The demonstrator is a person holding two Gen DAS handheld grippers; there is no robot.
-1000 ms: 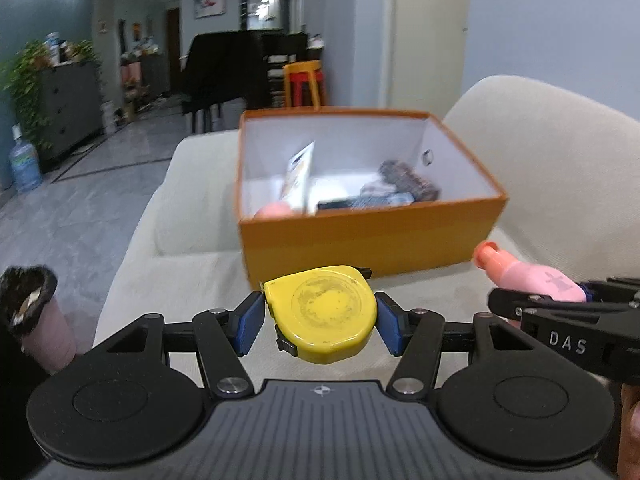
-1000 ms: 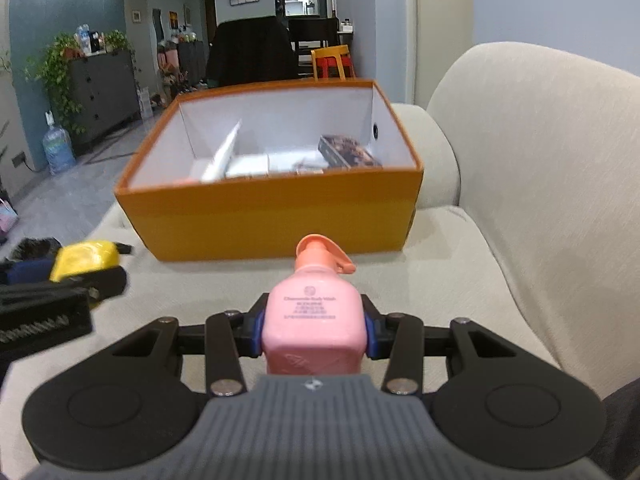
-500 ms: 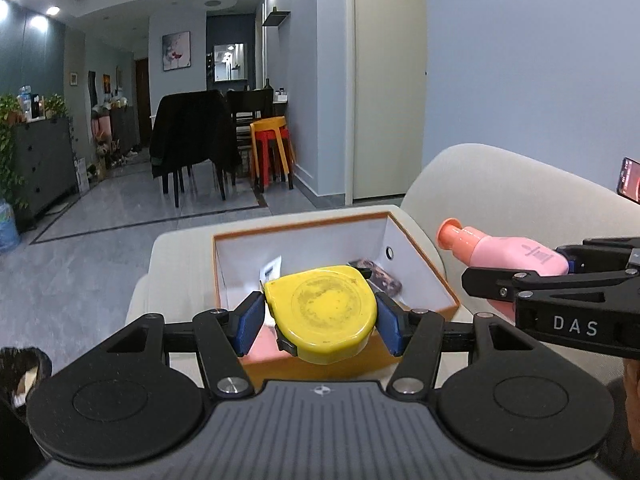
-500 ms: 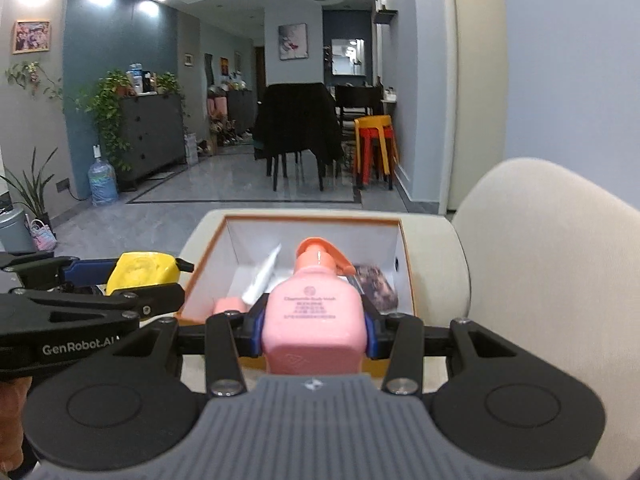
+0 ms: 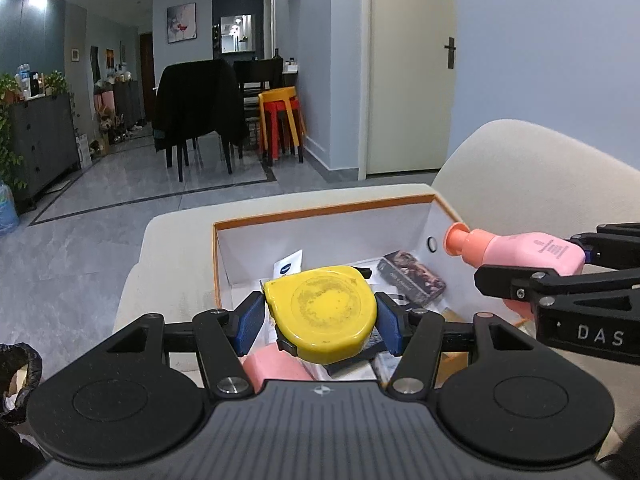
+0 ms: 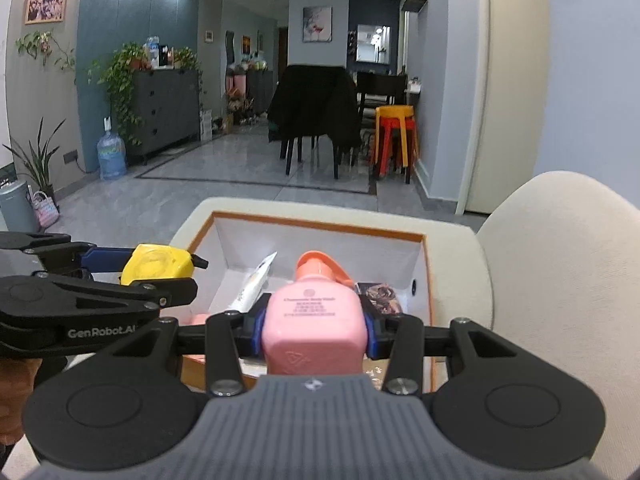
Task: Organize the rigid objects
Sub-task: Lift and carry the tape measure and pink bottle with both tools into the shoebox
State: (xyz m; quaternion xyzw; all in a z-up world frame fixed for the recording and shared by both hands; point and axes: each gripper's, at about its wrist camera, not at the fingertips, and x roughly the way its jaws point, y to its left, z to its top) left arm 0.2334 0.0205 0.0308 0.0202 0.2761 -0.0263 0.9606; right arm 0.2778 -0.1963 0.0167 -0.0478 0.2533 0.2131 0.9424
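My left gripper [image 5: 320, 322] is shut on a yellow tape measure [image 5: 326, 312], held above the open orange box [image 5: 320, 212] on the cream sofa. My right gripper [image 6: 314, 330] is shut on a pink pump bottle [image 6: 314, 320] with an orange pump head, also over the box [image 6: 320, 224]. In the left wrist view the pink bottle [image 5: 520, 250] comes in from the right. In the right wrist view the tape measure [image 6: 156, 262] shows at the left. The box holds a dark patterned pack [image 5: 412, 278], a white tube [image 6: 256, 286] and a pink item [image 5: 276, 366].
The sofa's backrest [image 6: 560, 272] rises at the right of the box. Beyond the sofa arm lies grey tiled floor with a dark dining table, chairs and stacked yellow and red stools [image 5: 280, 120]. A black-lined bin [image 5: 20, 376] stands at the far left.
Both grippers rose from in front of the box and moved forward over it, carrying the tape measure and the bottle. The box interior now lies below them.
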